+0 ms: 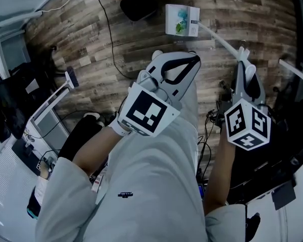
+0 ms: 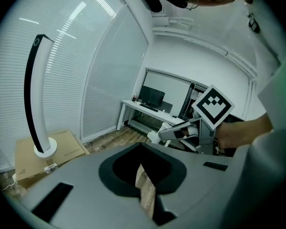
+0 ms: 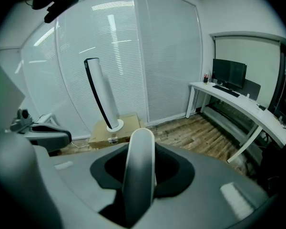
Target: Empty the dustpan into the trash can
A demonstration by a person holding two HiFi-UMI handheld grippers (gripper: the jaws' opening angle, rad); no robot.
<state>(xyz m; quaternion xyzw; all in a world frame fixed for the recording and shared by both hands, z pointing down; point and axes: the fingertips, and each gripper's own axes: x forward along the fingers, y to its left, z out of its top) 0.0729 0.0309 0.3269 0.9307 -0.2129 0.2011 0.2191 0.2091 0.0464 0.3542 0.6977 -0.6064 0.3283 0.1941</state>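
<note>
A white long-handled dustpan (image 1: 182, 20) hangs over the wood floor at the top of the head view, with green and blue bits in its pan. Its white handle (image 1: 219, 40) runs down-right into my right gripper (image 1: 245, 59), which is shut on it. In the right gripper view the rounded handle end (image 3: 139, 171) stands between the jaws of the right gripper (image 3: 140, 185). My left gripper (image 1: 175, 57) is beside it over the person's legs, shut with nothing held. The left gripper (image 2: 145, 187) shows only a thin slit of floor between its jaws. A dark round object (image 1: 139, 5) lies beyond the dustpan; I cannot tell whether it is the trash can.
A black cable (image 1: 108, 34) snakes across the floor. A low cart (image 1: 50, 115) stands at the left. A tall tower fan (image 3: 102, 94) stands on a cardboard box by the blinds. A white desk (image 3: 233, 101) with a monitor lines the right wall.
</note>
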